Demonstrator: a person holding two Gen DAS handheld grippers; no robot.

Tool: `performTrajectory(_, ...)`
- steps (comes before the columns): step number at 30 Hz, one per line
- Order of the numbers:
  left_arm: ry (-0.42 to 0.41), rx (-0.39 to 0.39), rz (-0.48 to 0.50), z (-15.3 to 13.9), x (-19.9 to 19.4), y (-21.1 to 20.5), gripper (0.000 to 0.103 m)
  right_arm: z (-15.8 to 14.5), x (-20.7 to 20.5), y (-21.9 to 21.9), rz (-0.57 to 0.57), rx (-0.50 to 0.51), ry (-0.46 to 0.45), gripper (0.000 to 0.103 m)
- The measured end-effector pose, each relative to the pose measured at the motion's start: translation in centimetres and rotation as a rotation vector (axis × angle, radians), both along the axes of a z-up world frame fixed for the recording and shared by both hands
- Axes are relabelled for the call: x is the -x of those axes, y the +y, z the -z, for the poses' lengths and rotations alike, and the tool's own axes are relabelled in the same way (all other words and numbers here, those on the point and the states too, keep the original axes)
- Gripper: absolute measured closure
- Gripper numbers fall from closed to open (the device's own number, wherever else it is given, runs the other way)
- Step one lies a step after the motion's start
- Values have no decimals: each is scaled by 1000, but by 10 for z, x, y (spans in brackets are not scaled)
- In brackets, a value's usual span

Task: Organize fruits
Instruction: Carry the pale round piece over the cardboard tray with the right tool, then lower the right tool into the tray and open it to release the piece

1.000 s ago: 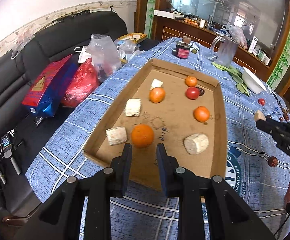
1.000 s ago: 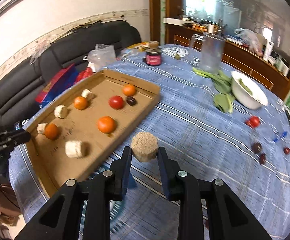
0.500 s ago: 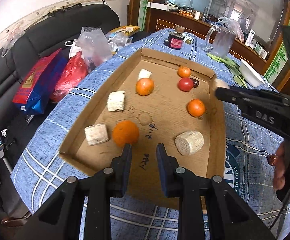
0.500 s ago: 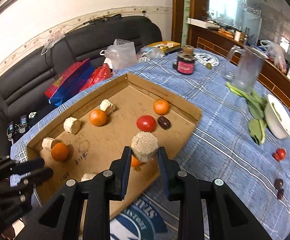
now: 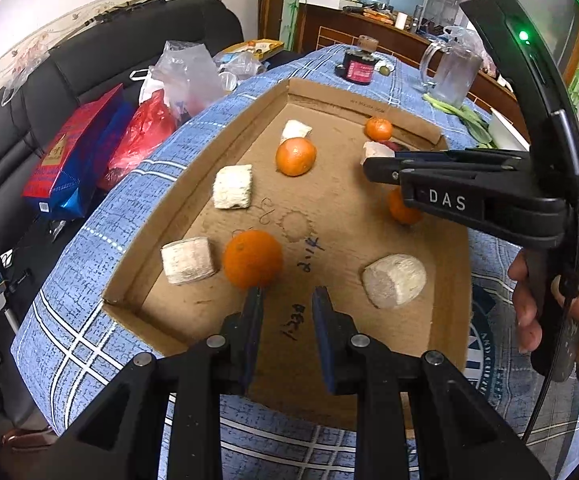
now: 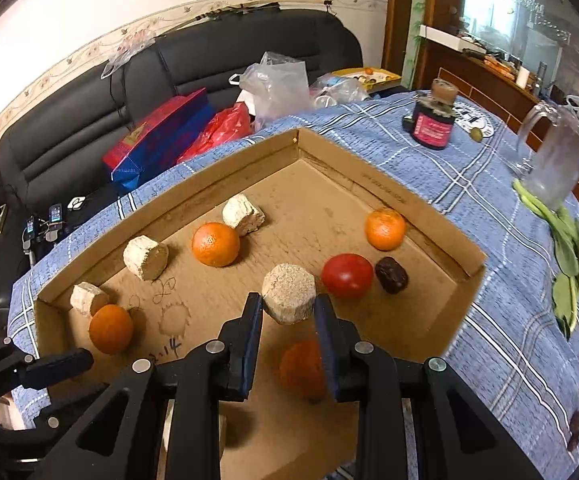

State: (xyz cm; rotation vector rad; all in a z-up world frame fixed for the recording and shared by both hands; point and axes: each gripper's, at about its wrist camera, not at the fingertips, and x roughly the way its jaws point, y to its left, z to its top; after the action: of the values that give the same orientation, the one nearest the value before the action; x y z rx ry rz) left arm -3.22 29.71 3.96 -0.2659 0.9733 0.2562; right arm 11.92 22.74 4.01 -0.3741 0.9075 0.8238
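Right tool (image 6: 288, 312) clamped on a pale corky chunk (image 6: 288, 298), flat end facing the camera, long axis running along the fingers, up over the cardboard tray (image 6: 389, 192); left tool (image 5: 287, 308) nearly closed, holding nothing, near an orange (image 5: 252, 258).

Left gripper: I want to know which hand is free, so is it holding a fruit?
No, the left gripper has nothing between its fingers; the nearest orange sits just beyond its tip.
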Motion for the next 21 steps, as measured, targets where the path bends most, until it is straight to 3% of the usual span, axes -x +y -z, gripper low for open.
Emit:
performTrajectory(15, 35, 1, -9, 14, -7, 1, 78, 21, -7, 16, -37, 45, 11, 73)
performTrajectory(21, 41, -21, 11, 16, -11, -7, 66, 24, -10, 16, -31, 50, 16, 73)
